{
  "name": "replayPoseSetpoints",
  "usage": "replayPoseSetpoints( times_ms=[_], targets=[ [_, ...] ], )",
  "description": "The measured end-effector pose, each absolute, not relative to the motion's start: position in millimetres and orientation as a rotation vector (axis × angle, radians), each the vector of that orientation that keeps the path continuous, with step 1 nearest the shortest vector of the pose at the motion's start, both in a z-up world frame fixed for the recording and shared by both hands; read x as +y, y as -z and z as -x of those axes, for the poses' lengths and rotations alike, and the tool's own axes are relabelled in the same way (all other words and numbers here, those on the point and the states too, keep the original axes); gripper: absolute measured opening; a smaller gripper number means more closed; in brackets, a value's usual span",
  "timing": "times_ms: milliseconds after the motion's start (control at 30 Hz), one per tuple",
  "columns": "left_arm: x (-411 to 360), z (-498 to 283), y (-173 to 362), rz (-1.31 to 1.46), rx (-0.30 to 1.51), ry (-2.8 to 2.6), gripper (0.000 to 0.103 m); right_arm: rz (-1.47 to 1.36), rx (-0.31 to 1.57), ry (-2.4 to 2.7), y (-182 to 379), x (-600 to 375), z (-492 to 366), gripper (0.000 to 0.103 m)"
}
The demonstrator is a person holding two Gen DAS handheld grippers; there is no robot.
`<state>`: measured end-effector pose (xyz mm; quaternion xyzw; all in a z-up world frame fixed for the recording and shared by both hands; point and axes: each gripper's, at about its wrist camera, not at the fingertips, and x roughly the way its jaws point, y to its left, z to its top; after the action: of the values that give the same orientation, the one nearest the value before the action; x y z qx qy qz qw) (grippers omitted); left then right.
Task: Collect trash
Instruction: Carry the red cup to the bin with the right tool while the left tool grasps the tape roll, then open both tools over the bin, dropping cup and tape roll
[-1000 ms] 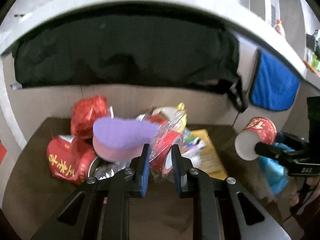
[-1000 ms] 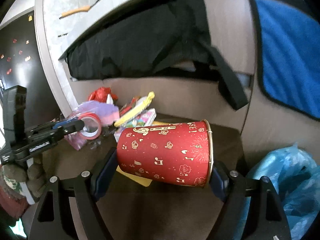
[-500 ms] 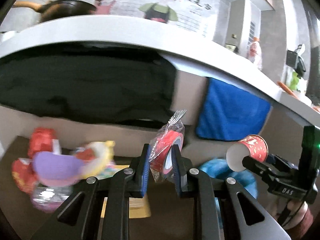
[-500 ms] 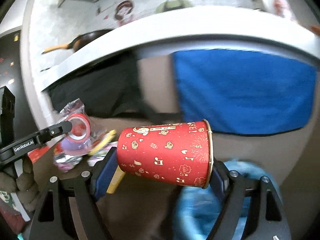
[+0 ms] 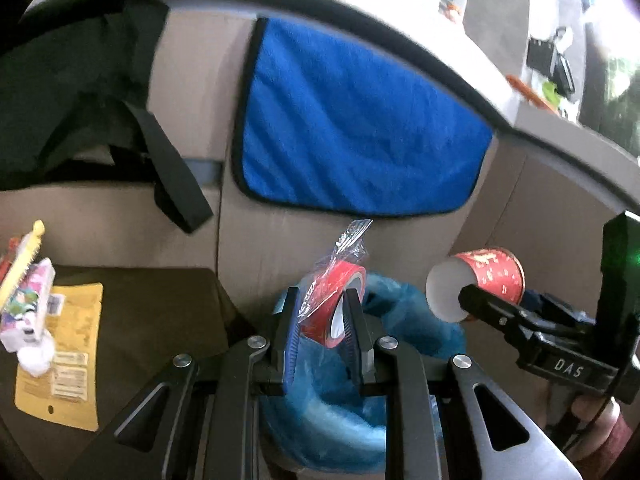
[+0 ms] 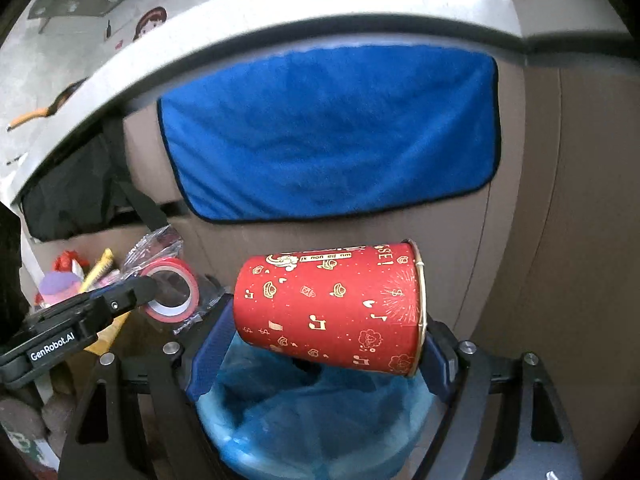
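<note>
Starting over on the left: a dark brown table (image 5: 152,320) is sitting there with leftover clutter piled at its left end, a yellow packet (image 5: 66,356) lying flat near its front edge and a colourful wrapper bundle (image 5: 28,292) leaning just beside it. The table's right edge is dropping off right next to the blue-lined trash bin (image 5: 404,312), so there's barely any gap between the two.

The left gripper (image 5: 320,312) is clamping its two jaws on a red tape roll in clear plastic wrap (image 5: 340,300), pads pressing on both flat sides, the wrap's crinkled tail sticking up past the fingertips. It's hanging over the near-left part of the bin's opening, roll clear of the liner.

Moving right, the right gripper (image 6: 316,344) is squeezing a red paper cup (image 6: 332,304) lying sideways, one pad on the base and one at the rim, jaws spread wide around it. In the right wrist view the cup is hovering straight above the bin (image 6: 312,432), whose open mouth is looking roomy underneath.

Behind everything a beige panel is carrying a hanging blue towel (image 6: 332,136), with a black bag (image 5: 72,100) draped to its left under the grey counter edge (image 6: 280,24). To the far right of the bin the beige wall is standing bare, nothing crowding that side.
</note>
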<state>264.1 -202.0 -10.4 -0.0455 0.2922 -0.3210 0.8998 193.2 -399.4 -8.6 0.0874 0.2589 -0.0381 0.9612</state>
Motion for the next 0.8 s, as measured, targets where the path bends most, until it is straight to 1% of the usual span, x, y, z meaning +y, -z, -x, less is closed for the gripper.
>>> replayPoseSetpoints(
  times_ms=[267, 567, 633, 667, 700, 733, 767, 800],
  targets=[
    [-208.7, -271.3, 17.0, 0.090, 0.649, 0.683, 0.022, -0.202, 0.559, 0.060, 33.9, -401.3, -204.8, 0.079],
    [-220.9, -282.7, 20.8, 0.073, 0.675, 0.707, 0.022, -0.219, 0.554, 0.061, 37.5, -405.5, -206.7, 0.079],
    [-222.3, -287.5, 22.1, 0.102, 0.681, 0.707, 0.026, -0.231, 0.554, 0.054, 38.7, -407.4, -208.0, 0.079],
    [-221.5, -289.8, 23.1, 0.121, 0.686, 0.715, 0.037, -0.235, 0.555, 0.050, 39.1, -408.0, -208.4, 0.079],
    [-220.2, -292.9, 24.2, 0.151, 0.692, 0.726, 0.051, -0.235, 0.556, 0.050, 39.5, -408.6, -208.5, 0.079],
    [-218.5, -293.9, 25.5, 0.166, 0.693, 0.736, 0.056, -0.235, 0.555, 0.053, 39.7, -409.2, -208.2, 0.080],
    [-216.8, -295.1, 26.0, 0.176, 0.696, 0.741, 0.058, -0.238, 0.553, 0.050, 39.9, -409.3, -208.1, 0.080],
    [-215.9, -296.4, 26.3, 0.181, 0.700, 0.740, 0.058, -0.241, 0.552, 0.047, 39.8, -409.6, -208.1, 0.080]
  ],
)
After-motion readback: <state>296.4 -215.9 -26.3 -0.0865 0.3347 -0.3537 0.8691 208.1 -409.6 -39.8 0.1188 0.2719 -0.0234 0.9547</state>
